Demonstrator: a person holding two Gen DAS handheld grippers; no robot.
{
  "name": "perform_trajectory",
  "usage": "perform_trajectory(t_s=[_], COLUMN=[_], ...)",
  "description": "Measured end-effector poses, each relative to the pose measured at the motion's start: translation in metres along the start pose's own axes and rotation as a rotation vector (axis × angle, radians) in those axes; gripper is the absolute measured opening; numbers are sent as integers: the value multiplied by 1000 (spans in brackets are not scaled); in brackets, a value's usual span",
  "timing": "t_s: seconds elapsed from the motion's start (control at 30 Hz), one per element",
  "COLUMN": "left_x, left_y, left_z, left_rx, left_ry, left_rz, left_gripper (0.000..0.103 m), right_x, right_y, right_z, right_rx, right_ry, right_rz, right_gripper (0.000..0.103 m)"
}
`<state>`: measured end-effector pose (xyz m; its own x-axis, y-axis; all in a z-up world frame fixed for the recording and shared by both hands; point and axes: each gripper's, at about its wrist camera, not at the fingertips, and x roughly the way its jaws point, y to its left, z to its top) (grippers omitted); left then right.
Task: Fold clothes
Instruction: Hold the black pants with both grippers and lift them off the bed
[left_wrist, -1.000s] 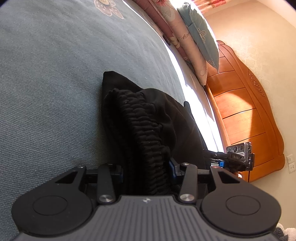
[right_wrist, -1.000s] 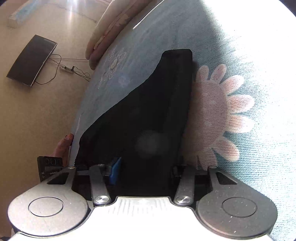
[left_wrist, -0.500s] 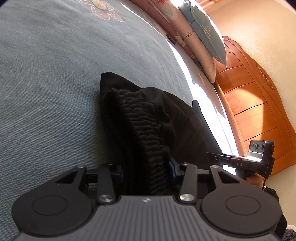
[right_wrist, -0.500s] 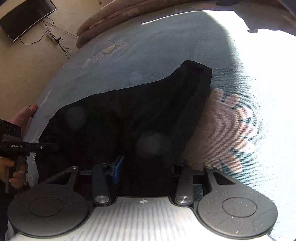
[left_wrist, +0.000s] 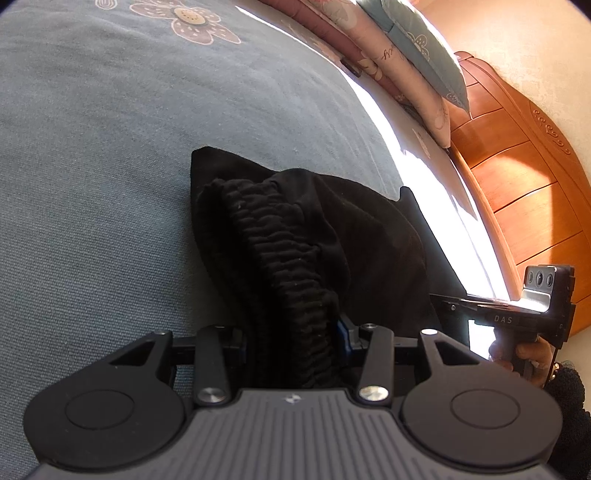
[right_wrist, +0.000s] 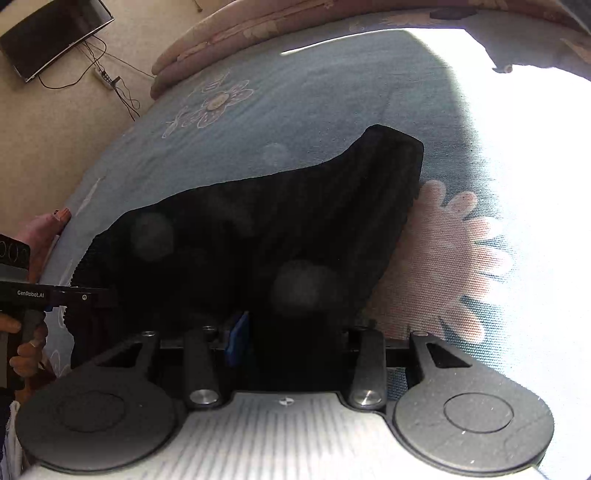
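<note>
My left claw (left_wrist: 291, 328) pinches the ribbed waistband of the black knit garment (left_wrist: 332, 240); my right claw (right_wrist: 295, 332), jaws just easing apart, grips its other end. The garment lies draped across the grey-blue flowered bedspread (left_wrist: 110, 147), open bed beyond, wooden headboard (left_wrist: 517, 177) rightward.

**Layout around the tongs**

Garment (left_wrist: 332, 236) lies on the bed (left_wrist: 110, 147), stretched between left tongs (left_wrist: 291, 332) and right tongs (right_wrist: 295, 332), one end inside each. Pillows (left_wrist: 406, 48) and headboard (left_wrist: 517, 177) ahead-right of left tongs. Screen (right_wrist: 51, 33) on floor, far ahead-left of right tongs.
</note>
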<state>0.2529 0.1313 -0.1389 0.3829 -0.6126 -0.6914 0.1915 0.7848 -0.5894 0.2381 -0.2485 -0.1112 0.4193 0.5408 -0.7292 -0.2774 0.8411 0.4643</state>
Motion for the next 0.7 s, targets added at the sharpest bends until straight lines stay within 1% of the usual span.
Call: perform_trajectory(t_s=[0.03,0.1,0.13,0.17,0.23,0.3,0.43,0.5,0.57,0.6,0.63,0.67,0.7], left_x=[0,0,0,0,1,1,-1,-1,-2,-2,-2,-2,-2], left_y=[0,0,-1,-1,0,2,10,14,19,21,23,25,25], left_z=[0,0,0,0,0,0,-3,-4,-5,-6,-7,-8,-8], left_rx=[1,0,1,1,-4,-12,-36,-58,-84,-97,-111,-121,-127], left_ry=[1,4,4,3,1,-3,-11,-17,-26,-31,-36,-41,-45], left_rz=[1,0,-1,-2,-9,-21,-50,-70,-92,-102,-110,-116,-117], left_gripper=[44,44,44,44,44,44,44,44,43,43,43,43,43], right_x=[-1,-1,-1,-1,1,2,2,1,0,0,0,0,0], right_y=[-2,-14,-20,-25,-33,-36,-52,-60,-68,-72,-76,-76,-76], right_z=[1,5,7,9,11,12,7,1,-3,-5,-7,-7,-7], right_rx=[10,69,98,128,167,169,231,238,267,281,295,295,296], right_ry=[1,6,9,11,0,-11,-47,-63,-71,-72,-73,-72,-71], right_rz=[13,83,119,154,224,241,319,328,320,313,306,303,300], right_gripper=[50,54,60,71,79,79,79,68,48,42,30,28,28])
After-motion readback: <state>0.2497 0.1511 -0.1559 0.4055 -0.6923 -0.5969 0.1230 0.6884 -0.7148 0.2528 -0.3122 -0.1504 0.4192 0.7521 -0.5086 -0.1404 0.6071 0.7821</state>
